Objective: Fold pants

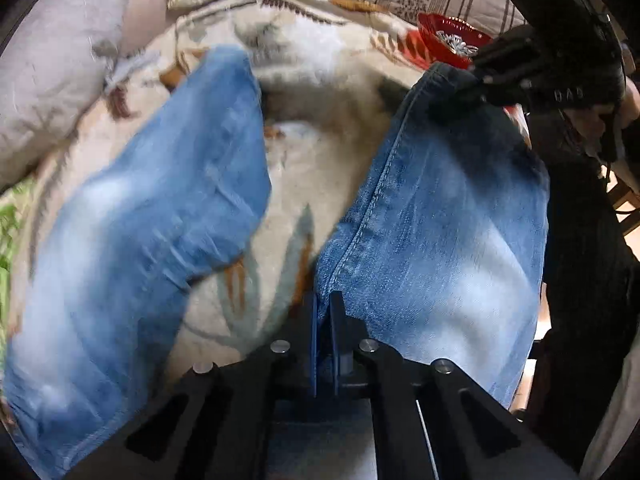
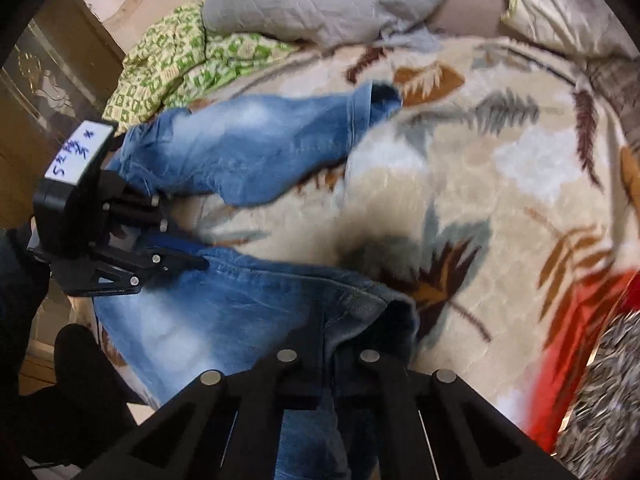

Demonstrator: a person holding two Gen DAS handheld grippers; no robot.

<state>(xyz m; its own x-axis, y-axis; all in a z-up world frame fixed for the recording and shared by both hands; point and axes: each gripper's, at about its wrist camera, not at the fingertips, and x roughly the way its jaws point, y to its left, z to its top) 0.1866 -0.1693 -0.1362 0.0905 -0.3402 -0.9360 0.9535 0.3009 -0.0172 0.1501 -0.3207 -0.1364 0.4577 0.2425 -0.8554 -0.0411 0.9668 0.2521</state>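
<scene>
Both grippers are black plastic linkages with round silver pins. The left gripper (image 2: 120, 236) carries a white label with blue handwriting; the right gripper (image 1: 516, 76) shows a green light.

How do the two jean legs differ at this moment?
The gripped leg is pinched by both the left gripper and right gripper; the free leg is untouched. The gripped leg is held taut; the free leg lies rumpled on the blanket. Both are faded blue denim.
</scene>
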